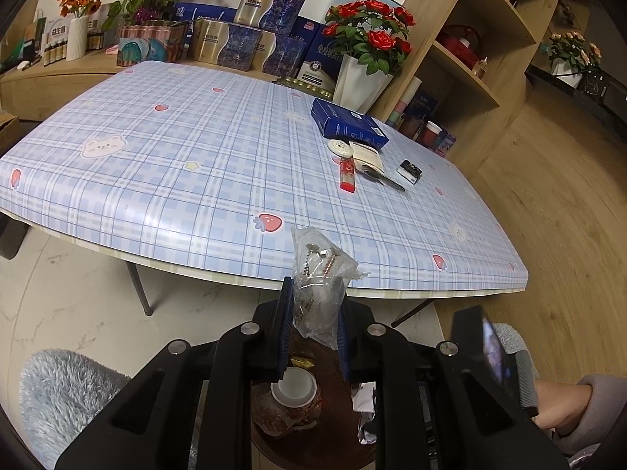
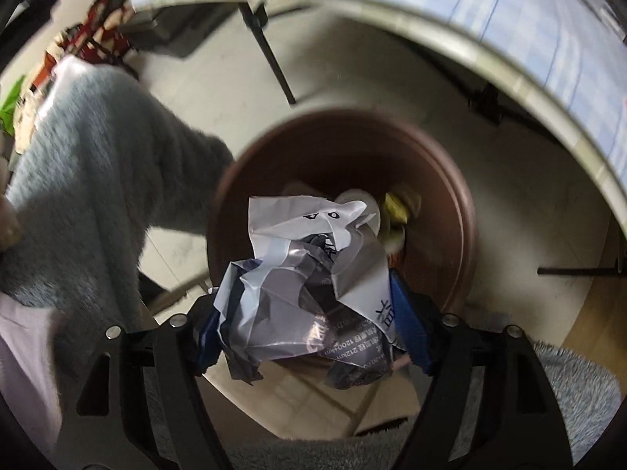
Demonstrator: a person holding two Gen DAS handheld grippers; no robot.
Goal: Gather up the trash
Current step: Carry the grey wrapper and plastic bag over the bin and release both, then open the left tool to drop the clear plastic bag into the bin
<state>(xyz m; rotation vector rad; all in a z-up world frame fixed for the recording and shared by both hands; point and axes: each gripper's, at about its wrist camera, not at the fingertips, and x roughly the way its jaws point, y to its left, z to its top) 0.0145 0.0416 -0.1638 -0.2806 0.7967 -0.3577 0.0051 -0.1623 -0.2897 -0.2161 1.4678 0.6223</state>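
Right wrist view shows my right tool [image 2: 309, 309] clenched on a crumpled wrapper [image 2: 309, 274] directly above the brown bin [image 2: 462, 211], so I judge the drop is due: open and let it fall. My left tool [image 1: 313, 321] grips a clear plastic bag [image 1: 319, 274] near the tabletop [image 1: 176, 149] edge, above the bin; it releases next. More litter [image 1: 364, 160] waits on the tabletop.

clear screw bag [image 1: 319, 274] upright | crumpled wrapper [image 2: 309, 293] above brown bin [image 2: 450, 196]
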